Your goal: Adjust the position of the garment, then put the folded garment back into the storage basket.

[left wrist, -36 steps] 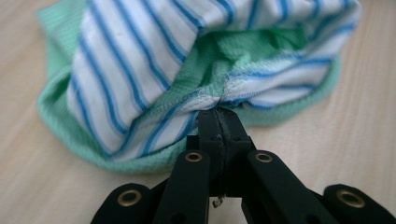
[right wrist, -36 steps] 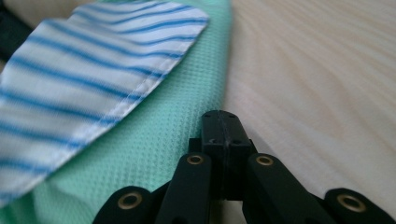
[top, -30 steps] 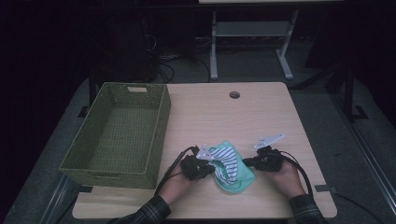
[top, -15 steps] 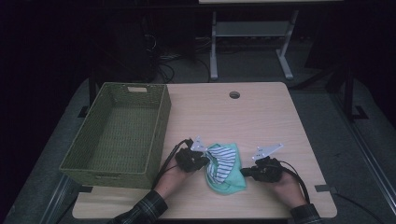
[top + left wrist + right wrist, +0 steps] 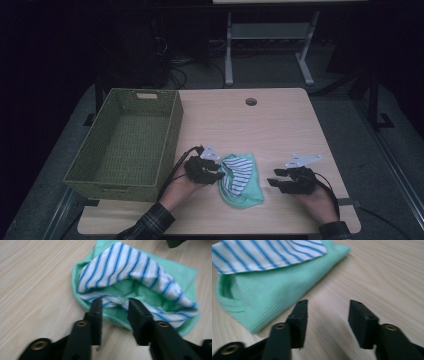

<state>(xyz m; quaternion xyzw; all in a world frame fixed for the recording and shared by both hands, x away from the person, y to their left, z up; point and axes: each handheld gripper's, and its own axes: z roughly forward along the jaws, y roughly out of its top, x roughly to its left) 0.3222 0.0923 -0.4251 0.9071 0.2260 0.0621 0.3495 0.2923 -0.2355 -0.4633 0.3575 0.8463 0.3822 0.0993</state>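
A mint-green cloth point(image 5: 248, 194) lies bunched on the wooden table near its front edge, with a white cloth with blue stripes point(image 5: 239, 172) folded over it. My left gripper point(image 5: 220, 175) points at the bundle's left edge. Its jaws have just been opening and now stand open, and in the left gripper view point(image 5: 114, 305) the striped hem point(image 5: 110, 301) lies at their tips without being pinched. My right gripper point(image 5: 272, 178) is off to the right of the bundle. Its jaws have also just been opening, and between them point(image 5: 328, 305) there is bare wood. The green cloth point(image 5: 269, 292) is to their upper left.
An olive woven basket point(image 5: 171, 142) with nothing in it stands along the table's left side. The tabletop point(image 5: 285, 130) has a round cable hole point(image 5: 251, 101) near its far edge. Behind the table stands a grey metal frame point(image 5: 265, 32) on a dark floor.
Both grippers were shut at the bundle's sides. Now both jaws are open, the right gripper has pulled away to the right, and the cloths rest on the table.
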